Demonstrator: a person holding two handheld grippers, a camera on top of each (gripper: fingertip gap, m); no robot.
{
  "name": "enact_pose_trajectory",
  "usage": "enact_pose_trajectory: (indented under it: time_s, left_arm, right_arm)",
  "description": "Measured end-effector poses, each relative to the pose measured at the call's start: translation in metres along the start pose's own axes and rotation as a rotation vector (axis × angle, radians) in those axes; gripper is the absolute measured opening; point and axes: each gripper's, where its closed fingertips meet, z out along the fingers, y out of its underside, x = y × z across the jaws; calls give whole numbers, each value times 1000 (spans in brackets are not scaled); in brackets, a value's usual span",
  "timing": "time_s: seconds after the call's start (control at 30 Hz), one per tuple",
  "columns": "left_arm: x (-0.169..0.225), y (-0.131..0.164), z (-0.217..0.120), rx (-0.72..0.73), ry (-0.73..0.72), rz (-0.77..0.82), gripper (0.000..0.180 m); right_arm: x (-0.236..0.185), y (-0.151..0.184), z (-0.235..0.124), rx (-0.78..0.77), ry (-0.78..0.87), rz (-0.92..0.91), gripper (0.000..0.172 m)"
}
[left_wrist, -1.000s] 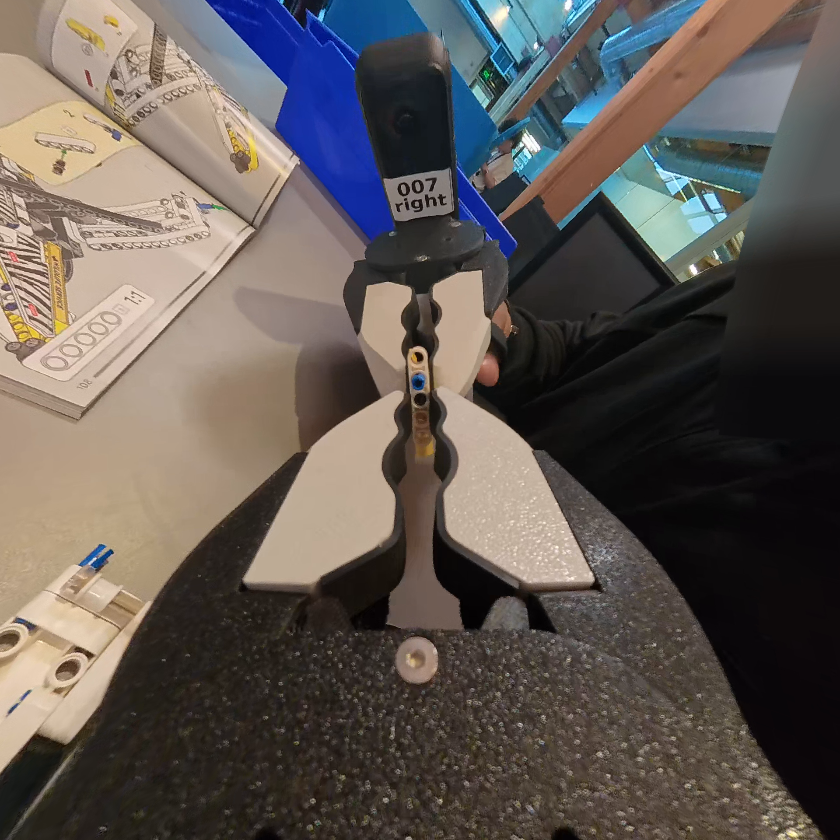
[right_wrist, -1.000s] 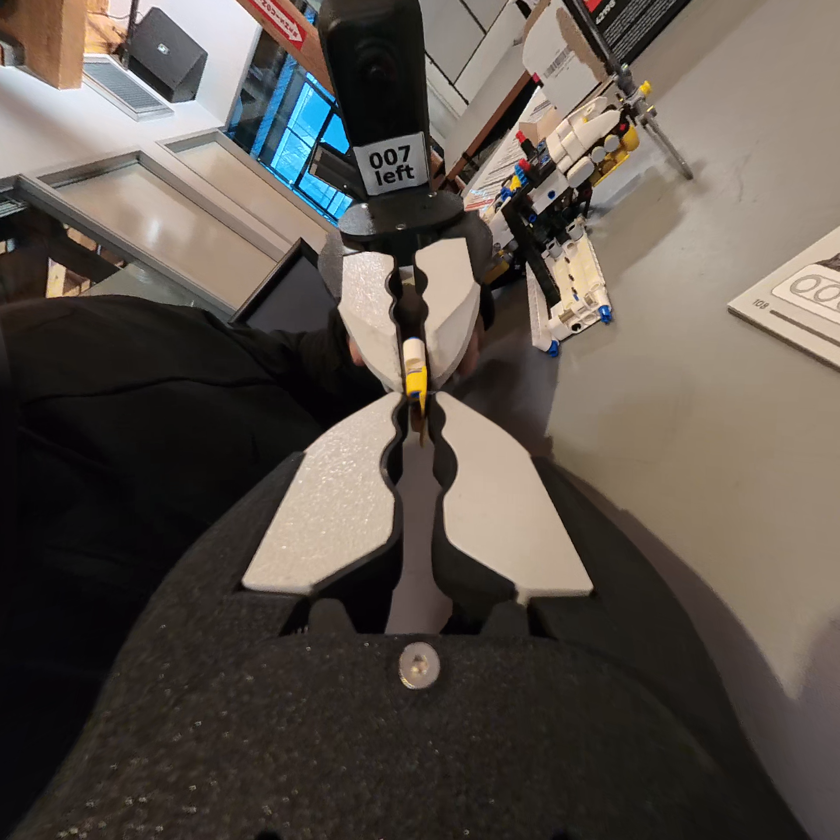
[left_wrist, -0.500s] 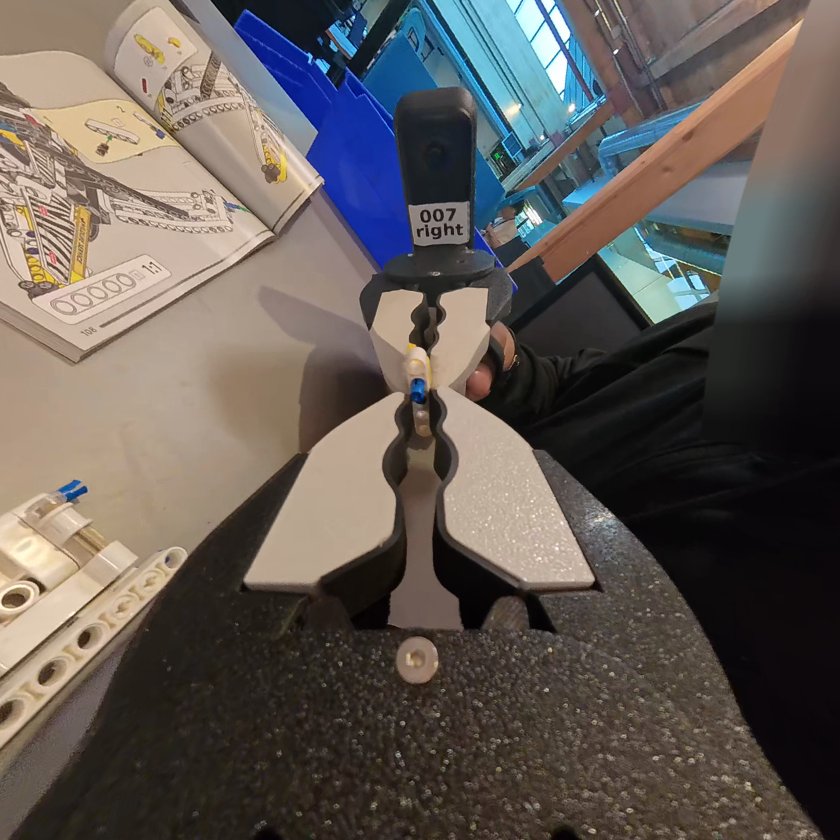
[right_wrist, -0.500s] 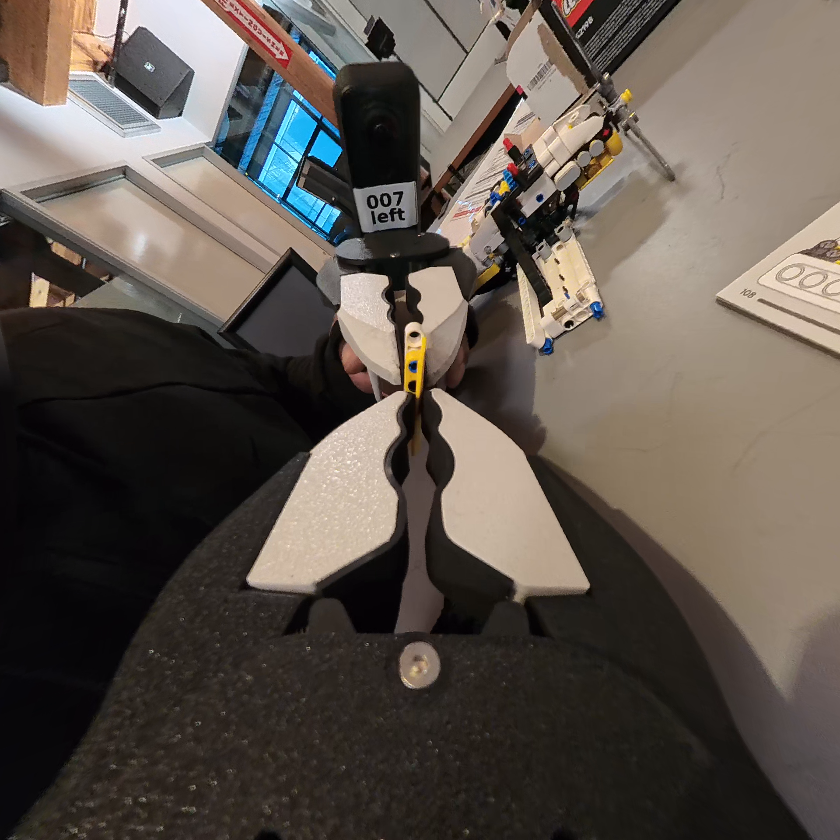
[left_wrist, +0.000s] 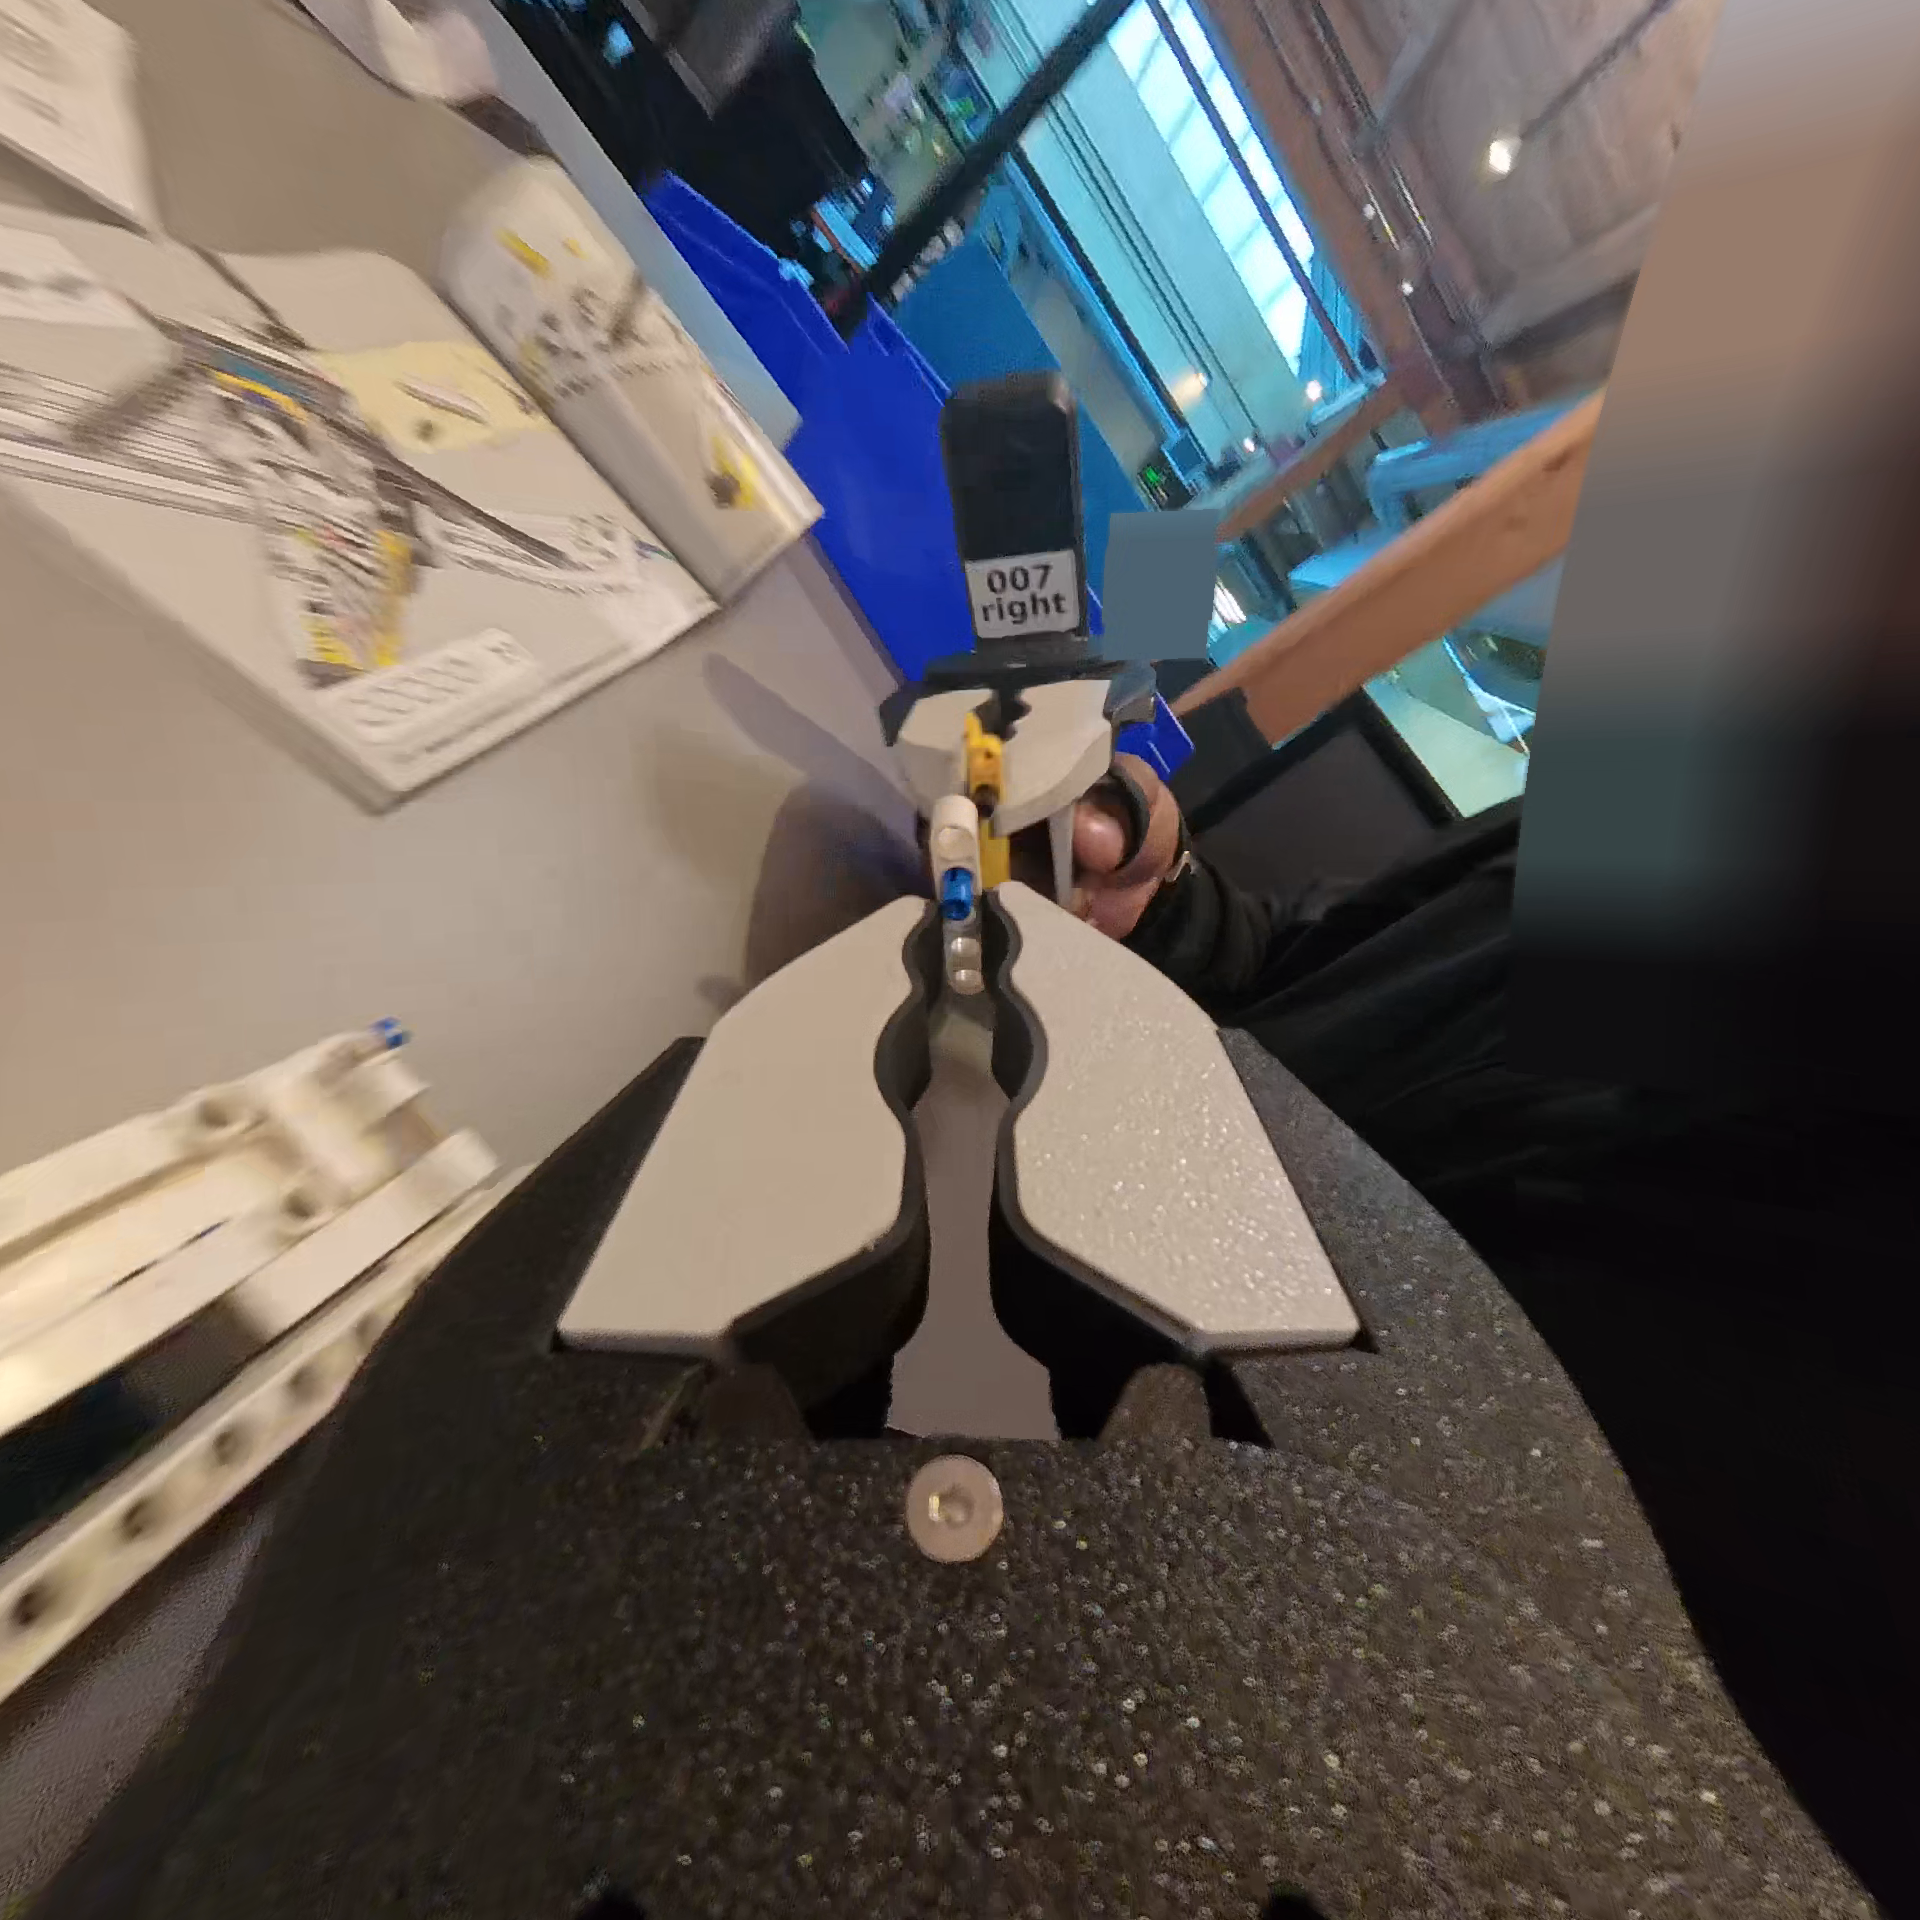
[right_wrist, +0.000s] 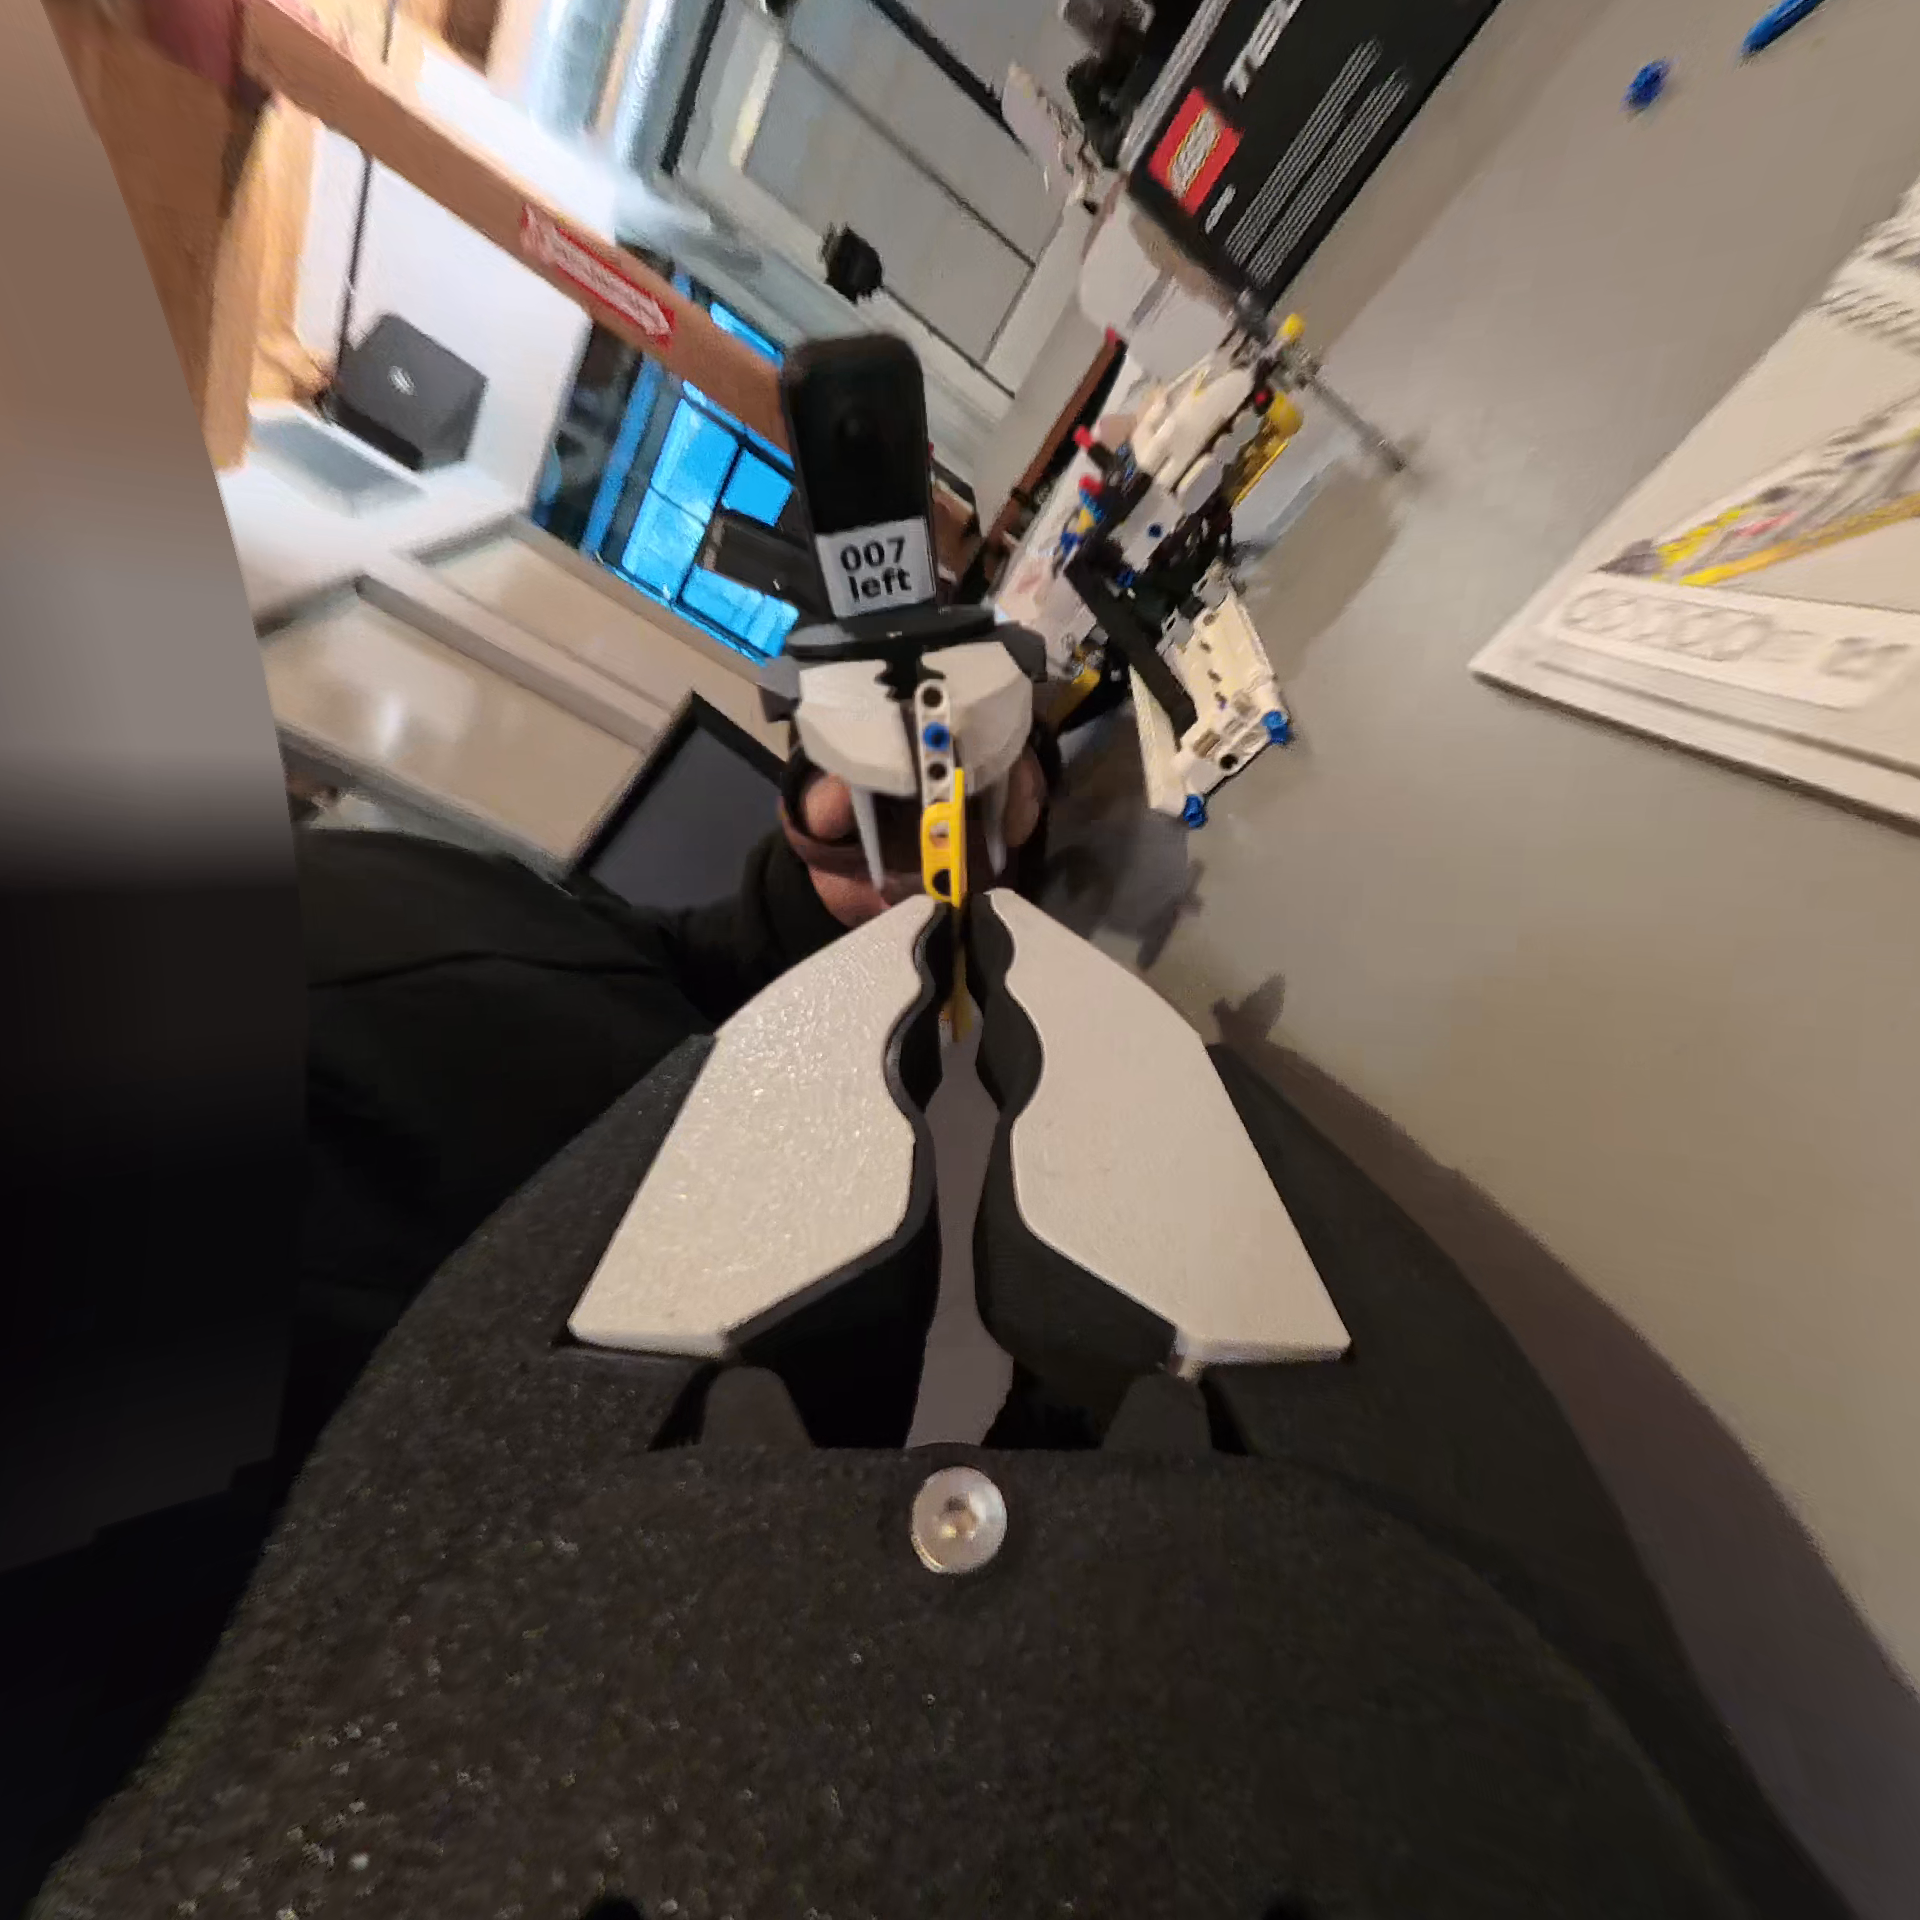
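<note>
Your left gripper (left_wrist: 961, 920) clamps a white beam (left_wrist: 958, 862) carrying a blue pin (left_wrist: 956, 896) just beyond its fingertips. Your right gripper (right_wrist: 958, 914) is closed narrowly on a thin yellow beam (right_wrist: 943, 831). The two beams touch between the facing jaws.

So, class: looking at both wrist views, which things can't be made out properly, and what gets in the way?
- Instruction booklet, left wrist view: drawings smeared by motion blur.
- White beam assembly, left wrist view: blurred, cut by the left edge.
- Yellow beam, right wrist view: its near end hidden between the right gripper fingers.
- Black box, right wrist view: cut by the top edge.
</note>
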Motion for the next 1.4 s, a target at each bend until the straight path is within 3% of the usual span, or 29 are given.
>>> enact_pose_trajectory:
  time_s: [0.1,0.27,0.4,0.6,0.77,0.9,0.97,1.13,1.4]
  left_arm:
    - [-6,10,4,-70,-87,64,7]
    - [-37,32,1,-321,-352,258,8]
    - [-54,46,-4,-460,-456,259,8]
    - [-64,38,-12,-453,-585,329,14]
    - [-50,24,-16,-392,-599,402,23]
    - [-7,15,13,-268,-372,538,21]
    - [-4,15,23,-237,-324,594,19]
    - [-5,19,32,-216,-281,788,6]
    - [-1,16,34,-174,-301,996,12]
  right_arm:
    - [4,9,10,-59,65,-48,3]
    - [14,12,9,-86,105,-3,2]
    - [15,17,12,-116,120,-7,2]
    - [15,17,12,-115,116,1,2]
    - [14,17,13,-111,102,11,2]
    - [10,17,13,-105,78,15,2]
    - [9,16,12,-98,62,21,2]
    - [5,15,11,-90,28,37,2]
    - [4,14,10,-87,7,62,2]
